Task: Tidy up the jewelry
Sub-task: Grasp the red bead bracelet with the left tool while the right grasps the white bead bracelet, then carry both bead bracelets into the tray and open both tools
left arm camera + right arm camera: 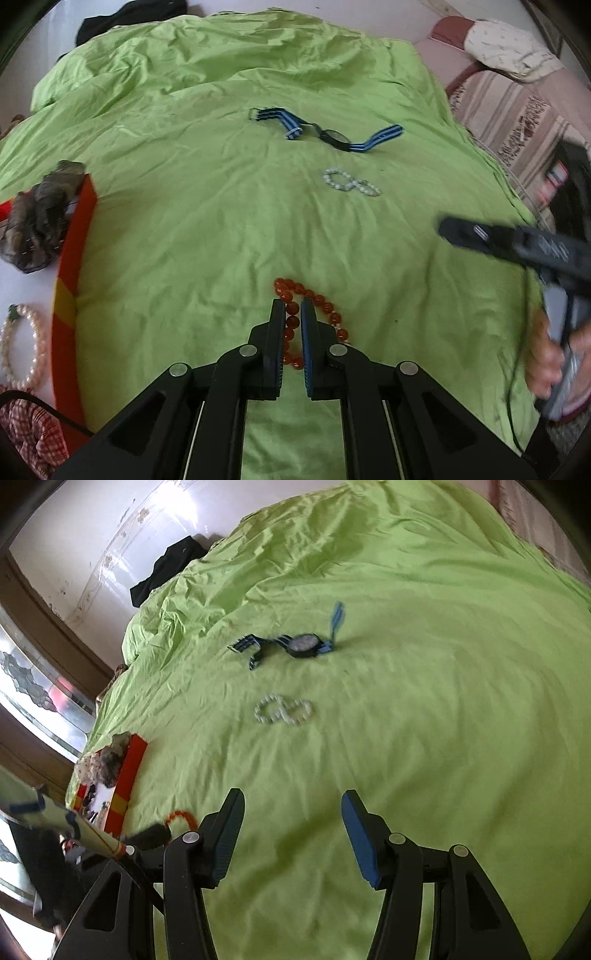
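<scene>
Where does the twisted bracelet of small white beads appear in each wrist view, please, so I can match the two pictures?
Left wrist view: the white bead bracelet lies right of centre on the green bedsheet, nearer the camera than the blue-striped watch.
Right wrist view: it lies near the centre, ahead of the open right gripper.
Shared landmark: the watch, just beyond the bracelet in both.

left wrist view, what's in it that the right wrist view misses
Only the left wrist view shows the left gripper shut on the red bead necklace, a pink pearl necklace inside the red box, and the striped pillows.

Only the right wrist view shows the right gripper with open jaws holding nothing, and the window.

Both show the green sheet, the blue-strapped watch and the white bead bracelet.
</scene>
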Motion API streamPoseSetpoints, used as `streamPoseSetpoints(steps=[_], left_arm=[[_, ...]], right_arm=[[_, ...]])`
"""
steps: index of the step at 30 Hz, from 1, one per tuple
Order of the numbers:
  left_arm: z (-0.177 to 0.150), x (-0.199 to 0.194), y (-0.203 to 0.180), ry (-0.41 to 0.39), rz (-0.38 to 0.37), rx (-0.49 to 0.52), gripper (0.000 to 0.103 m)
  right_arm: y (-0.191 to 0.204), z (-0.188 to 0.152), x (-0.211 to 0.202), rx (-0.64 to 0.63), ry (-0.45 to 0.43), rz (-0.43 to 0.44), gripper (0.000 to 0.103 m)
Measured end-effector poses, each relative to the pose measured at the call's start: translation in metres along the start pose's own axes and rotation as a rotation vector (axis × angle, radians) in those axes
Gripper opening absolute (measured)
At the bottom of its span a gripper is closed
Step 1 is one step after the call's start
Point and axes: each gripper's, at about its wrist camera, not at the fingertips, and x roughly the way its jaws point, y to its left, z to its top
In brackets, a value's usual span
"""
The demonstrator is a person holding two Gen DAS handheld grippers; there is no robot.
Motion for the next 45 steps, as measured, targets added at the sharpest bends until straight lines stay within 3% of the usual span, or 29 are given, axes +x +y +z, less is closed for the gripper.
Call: streamPoseSetpoints(steps=[11, 14, 15, 19, 26, 34, 37, 42, 44, 45], left_arm=[[0.007, 0.014, 0.006, 0.040, -0.121, -0.008, 0.008], [0.008, 0.021, 0.008, 0.060, -0.133, -0.015, 0.008], [0.008, 0.022, 0.008, 0.066, -0.137, -0.017, 0.008], [0.008, 0.022, 0.002, 0.072, -0.146, -0.011, 0.004], [0.010, -0.002, -0.002, 0.012, -0.205, -0.045, 0.000], [0.015, -0.059, 0.011, -0.102, -0.293, -0.110, 0.000], [0.017, -0.066, 0.020, -0.096, -0.282, -0.128, 0.000], [0.008, -0.034, 0.018, 0.017, -0.207, -0.111, 0.005], [0.005, -0.023, 0.011, 0.043, -0.153, -0.068, 0.011], [0.004, -0.017, 0.006, 0.053, -0.119, -0.045, 0.021]], right_arm=[[0.030, 0.061, 0.082, -0.131, 0.077, -0.102, 0.056], [0.029, 0.064, 0.099, -0.137, 0.111, -0.100, 0.041], [0.029, 0.063, 0.102, -0.144, 0.113, -0.110, 0.032], [0.020, 0.059, 0.094, -0.093, 0.104, -0.072, 0.007], [0.009, 0.050, 0.044, 0.015, 0.058, -0.010, 0.007], [0.029, 0.037, -0.009, -0.016, 0.022, -0.011, 0.007], [0.041, 0.030, -0.023, -0.038, 0.018, -0.018, 0.007], [0.049, 0.008, -0.042, -0.037, 0.022, -0.030, 0.007], [0.048, 0.000, -0.047, -0.032, 0.027, -0.028, 0.007], [0.048, -0.005, -0.050, -0.029, 0.029, -0.029, 0.007]])
